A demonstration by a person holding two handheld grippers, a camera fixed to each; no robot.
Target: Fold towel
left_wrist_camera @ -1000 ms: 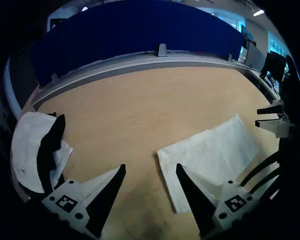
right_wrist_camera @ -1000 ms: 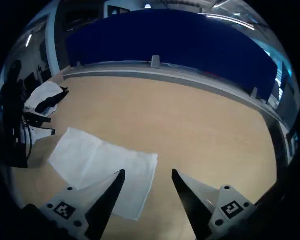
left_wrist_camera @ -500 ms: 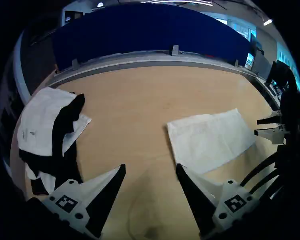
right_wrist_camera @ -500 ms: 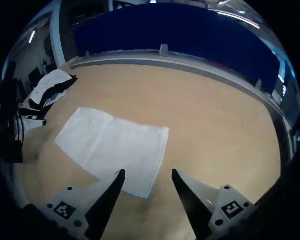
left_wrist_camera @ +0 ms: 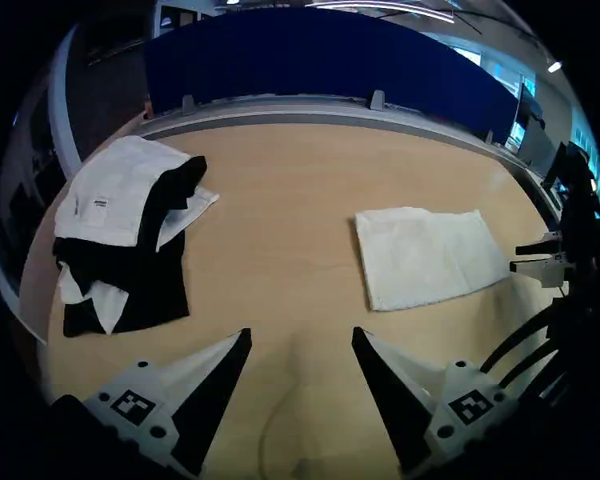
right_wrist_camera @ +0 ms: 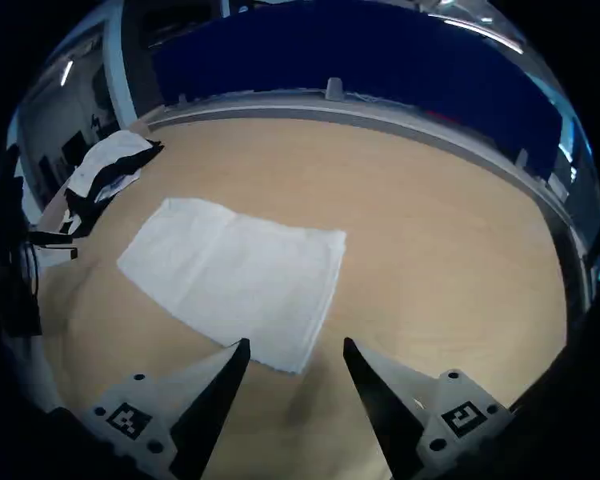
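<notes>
Over the near edge of the wooden table (left_wrist_camera: 284, 184), the left gripper (left_wrist_camera: 300, 331) hangs with its fingers spread wide and nothing between them. The right gripper (right_wrist_camera: 295, 342) gapes just as empty, poised just short of the white towel (right_wrist_camera: 236, 268). That towel lies flat on the tabletop as a tidy rectangle, its near edge just beyond the right gripper's fingertips and off to the right of the left gripper's line. Well apart, at the left of the left gripper view, sits a heap of black and white clothes (left_wrist_camera: 124, 232), and a blue partition (left_wrist_camera: 316, 56) backs the desk. For a clean fold, each gripper probably wants one corner of the same short edge. They should pinch low, lift together and carry it level across so the edges meet.
</notes>
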